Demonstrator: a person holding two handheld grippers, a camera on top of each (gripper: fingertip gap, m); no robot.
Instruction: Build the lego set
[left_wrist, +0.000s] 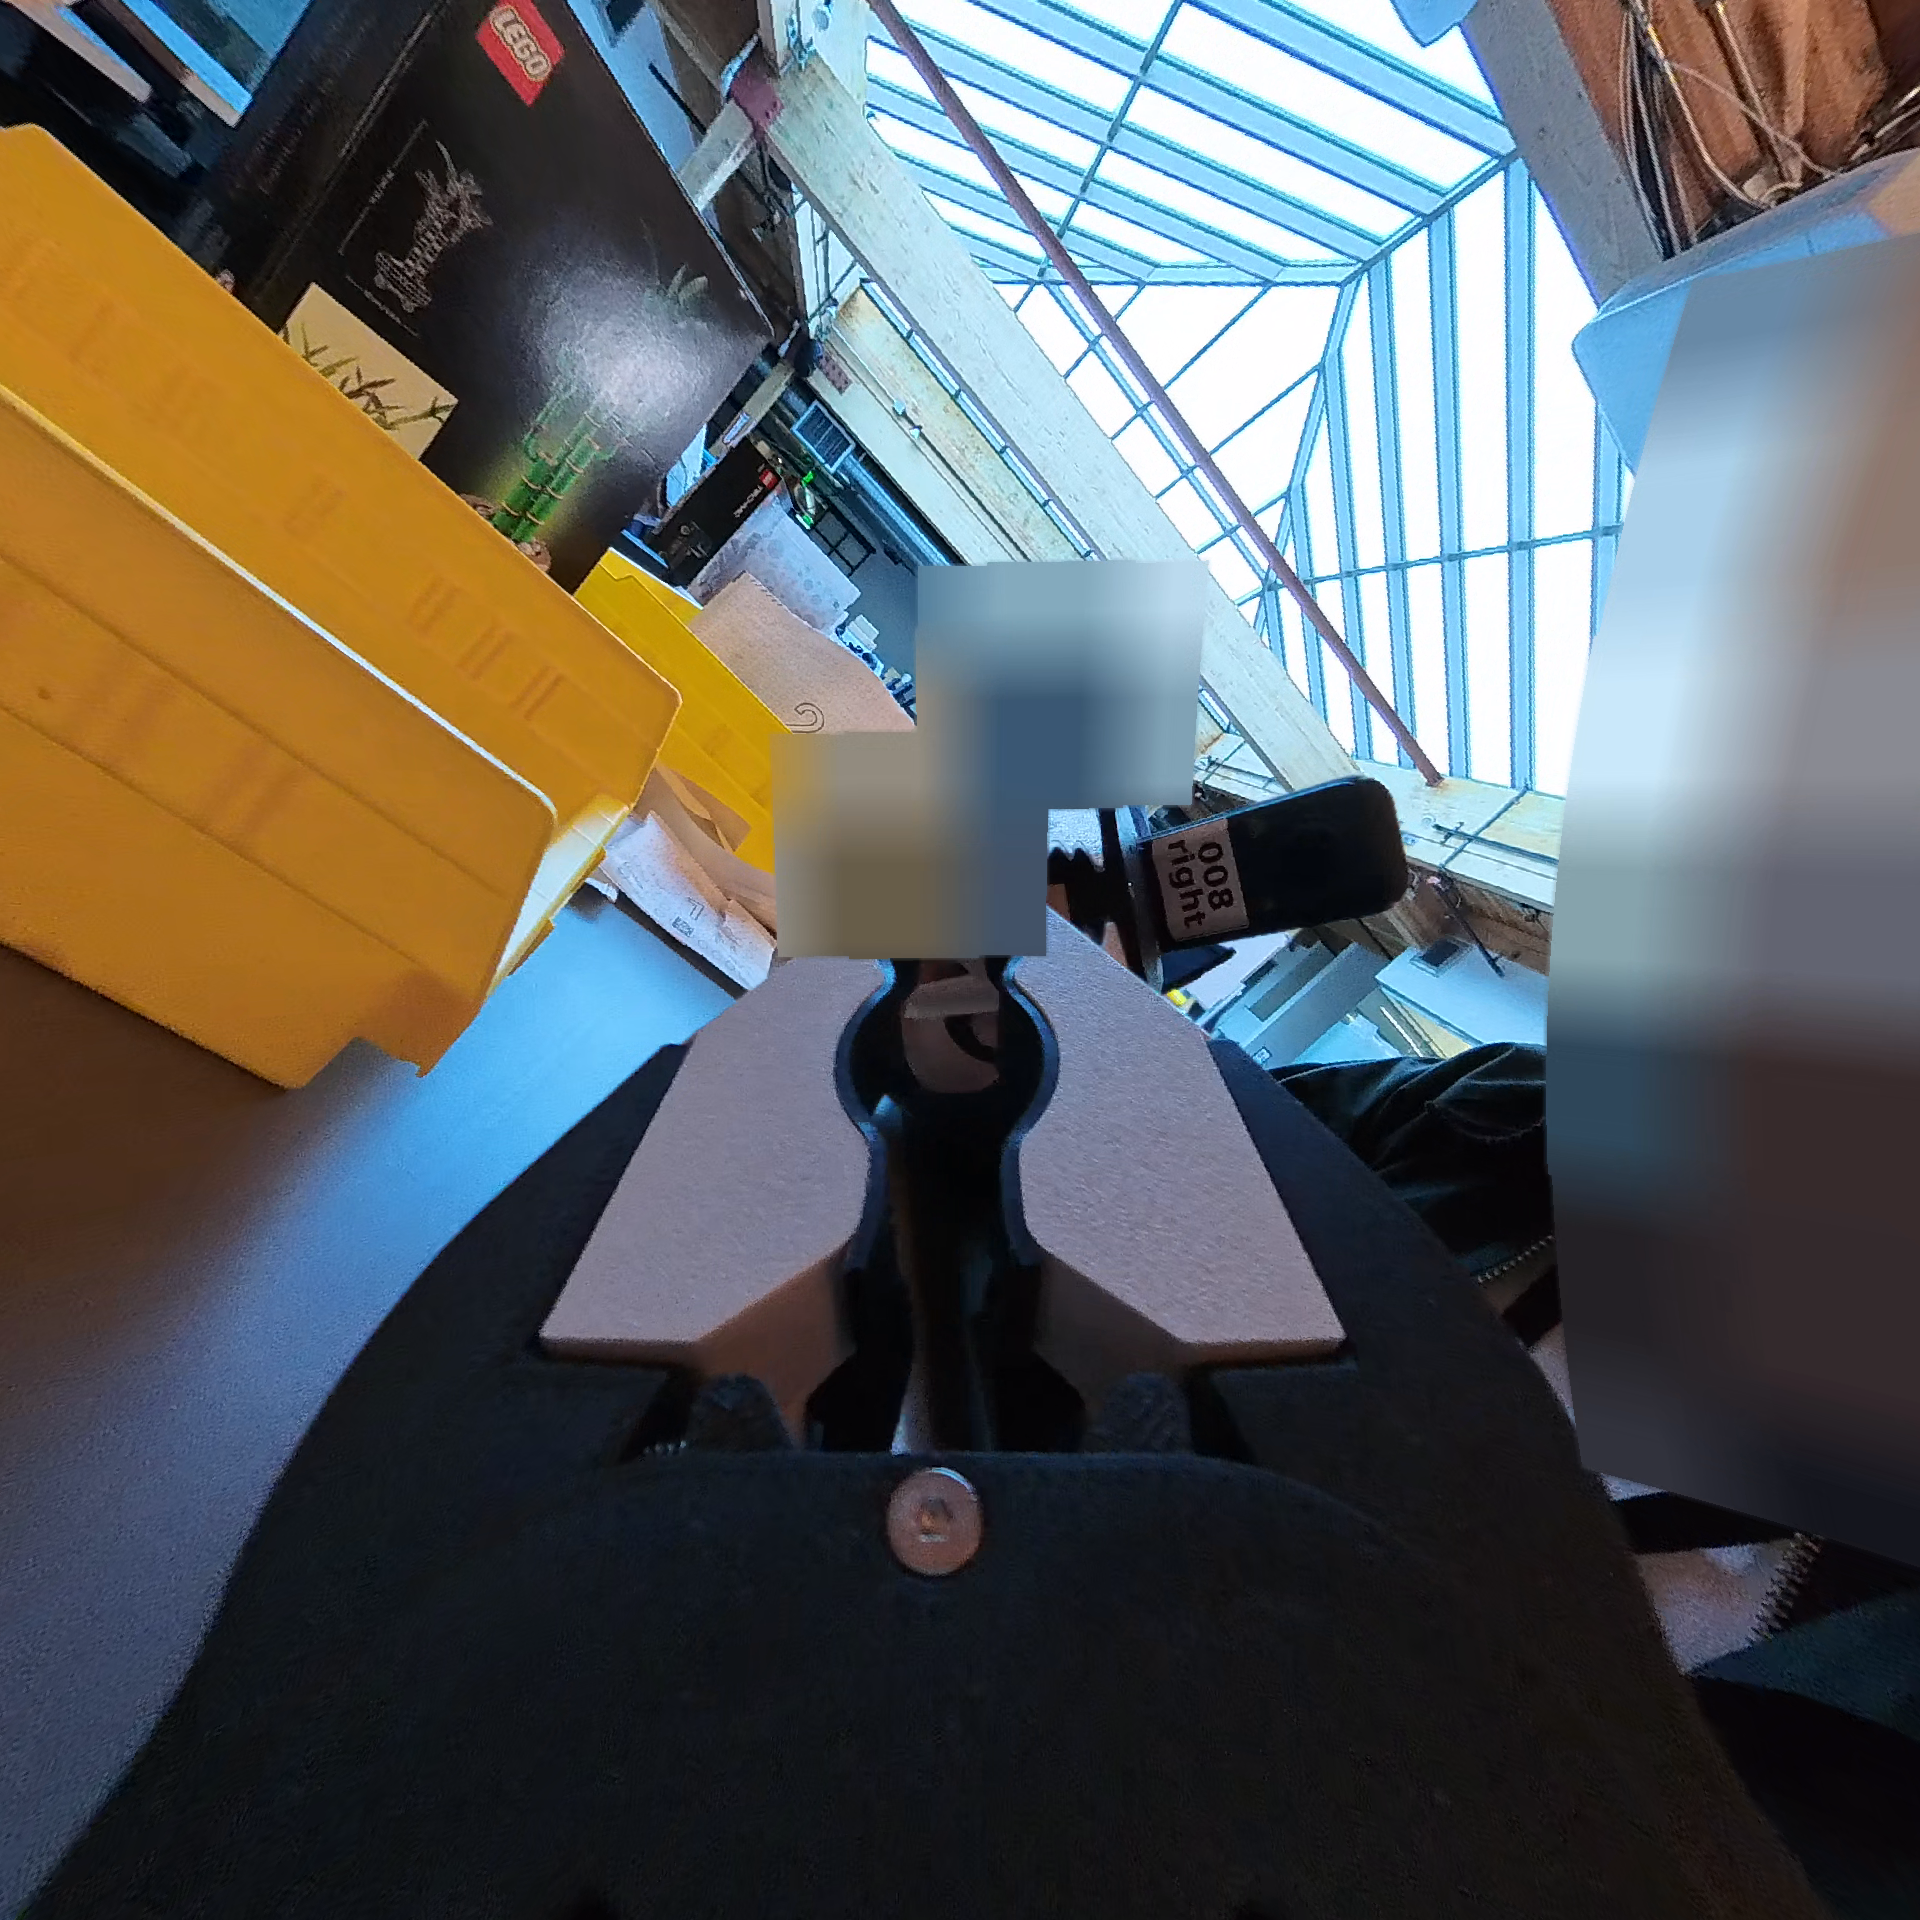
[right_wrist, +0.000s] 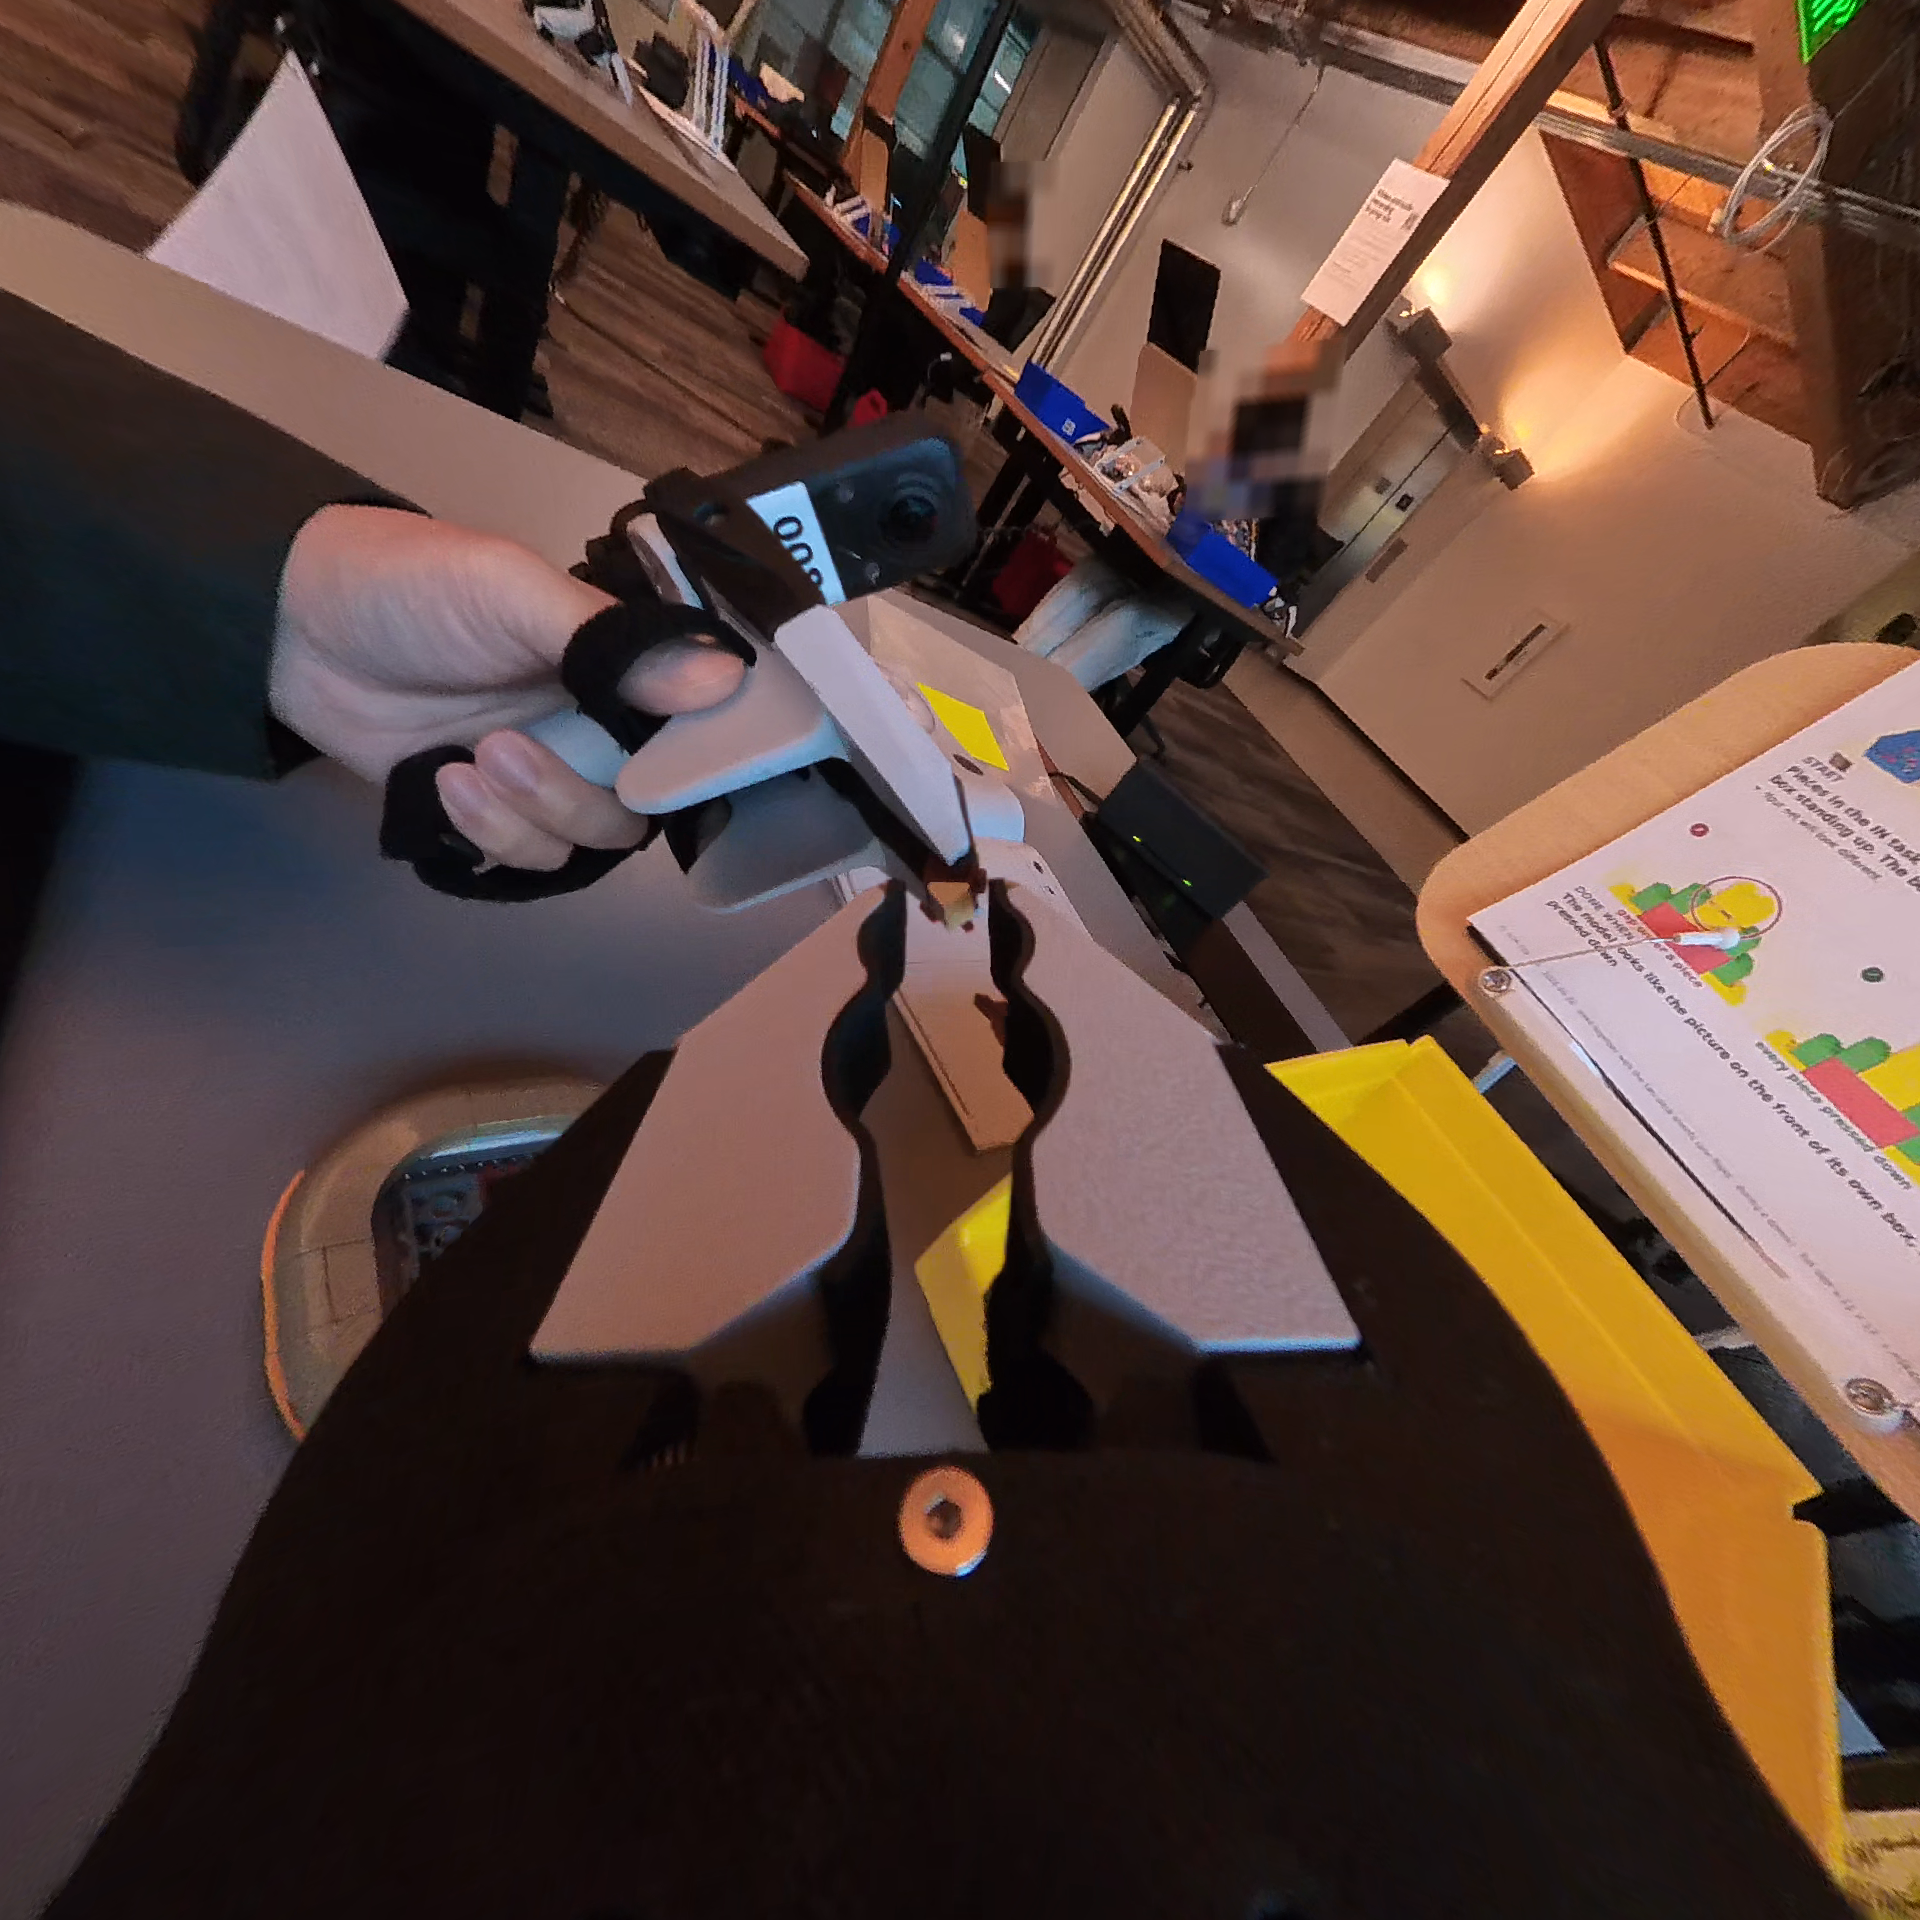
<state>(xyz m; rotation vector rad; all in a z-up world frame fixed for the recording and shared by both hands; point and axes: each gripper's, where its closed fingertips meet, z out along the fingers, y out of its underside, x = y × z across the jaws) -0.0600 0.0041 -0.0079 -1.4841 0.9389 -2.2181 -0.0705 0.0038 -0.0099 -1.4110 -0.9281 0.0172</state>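
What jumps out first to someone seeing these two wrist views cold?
In the right wrist view, the left tongs, held by a hand, pinch a small tan lego piece just ahead of the right tongs. Yellow bins fill the left of the left wrist view, with a black lego box behind them. An instruction sheet sits at the right.

— What sits at nine o'clock in the left wrist view?
— Stacked yellow bins on the grey table.
— And the right wrist view?
— A printed sheet on a wooden board at three o'clock, a round cork-edged dish at eight.
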